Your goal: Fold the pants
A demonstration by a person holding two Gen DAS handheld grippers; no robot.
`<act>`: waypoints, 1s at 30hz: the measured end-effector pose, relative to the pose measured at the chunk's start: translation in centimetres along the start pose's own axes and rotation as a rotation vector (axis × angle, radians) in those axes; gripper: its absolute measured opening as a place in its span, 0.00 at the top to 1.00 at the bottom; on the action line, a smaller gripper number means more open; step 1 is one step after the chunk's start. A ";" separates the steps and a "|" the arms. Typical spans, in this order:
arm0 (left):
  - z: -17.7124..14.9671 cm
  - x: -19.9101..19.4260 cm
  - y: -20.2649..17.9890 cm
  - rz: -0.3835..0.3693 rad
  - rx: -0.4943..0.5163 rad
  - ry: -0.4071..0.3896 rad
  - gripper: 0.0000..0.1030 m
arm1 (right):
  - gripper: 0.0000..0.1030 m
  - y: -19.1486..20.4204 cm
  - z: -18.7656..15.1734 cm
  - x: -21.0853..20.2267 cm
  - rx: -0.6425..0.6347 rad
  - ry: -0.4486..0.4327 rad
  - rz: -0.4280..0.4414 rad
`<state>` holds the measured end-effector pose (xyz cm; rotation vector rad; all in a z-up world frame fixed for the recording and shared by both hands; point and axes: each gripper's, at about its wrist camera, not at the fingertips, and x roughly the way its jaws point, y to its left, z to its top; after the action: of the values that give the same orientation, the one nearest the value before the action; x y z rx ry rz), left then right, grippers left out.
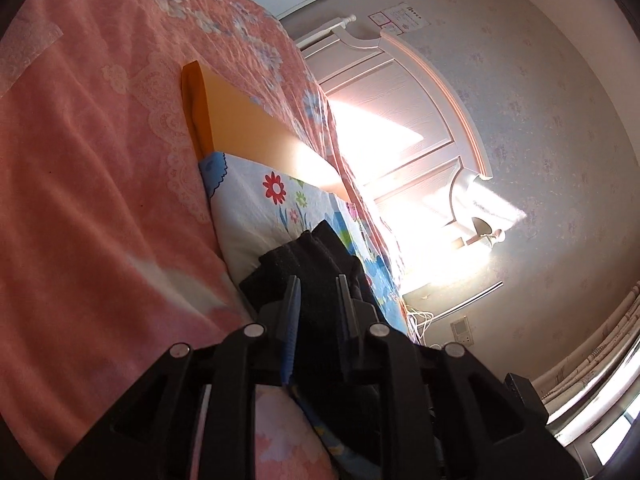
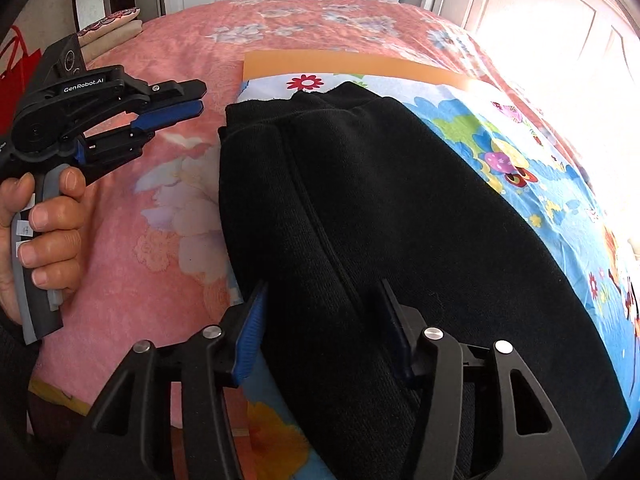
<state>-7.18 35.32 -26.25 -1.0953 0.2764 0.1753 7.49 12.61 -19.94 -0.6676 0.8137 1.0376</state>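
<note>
- The pants (image 2: 360, 208) are black and thick, with a ribbed knit look, and they lie flat on a flowered cloth (image 2: 500, 140) spread over the pink bedspread (image 2: 160, 220).
- The pants already look folded leg over leg; a seam runs lengthwise down the middle, and the waistband sits at the far end, near an orange board (image 2: 340, 65) that shows beyond the cloth.
- The long axis of the pants runs from our right gripper (image 2: 320, 304) straight away toward that orange board, so the next fold would likely bring one end along this line to the other.
- Our right gripper is the nearer one: it sits directly over the near part of the pants, fingers spread wide, gripping nothing.
- Our left gripper (image 2: 196, 102) hovers to the left of the pants, level with the waistband corner and clear of the fabric.
- Its fingers stand a little apart; in its own view black fabric fills the gap, but we cannot tell whether they pinch it.
</note>
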 end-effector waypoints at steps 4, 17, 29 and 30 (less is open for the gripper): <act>-0.3 1.5 -0.3 0.004 -0.048 0.076 0.84 | 0.64 0.2 -0.3 -0.4 -0.001 -0.011 -0.009; -0.5 0.5 -1.7 0.022 -0.028 0.090 1.00 | 0.30 0.9 -1.2 -3.1 0.027 -0.068 0.032; -1.7 4.9 -0.9 0.048 -0.084 0.179 0.81 | 0.82 1.6 -1.7 -2.0 0.010 0.019 0.054; -1.7 4.9 -1.0 0.046 -0.083 0.177 0.83 | 0.82 1.6 -1.7 -2.1 0.012 0.019 0.053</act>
<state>-2.48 33.39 -27.63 -1.1893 0.4565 0.1311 4.99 10.88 -19.30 -0.6495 0.8574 1.0747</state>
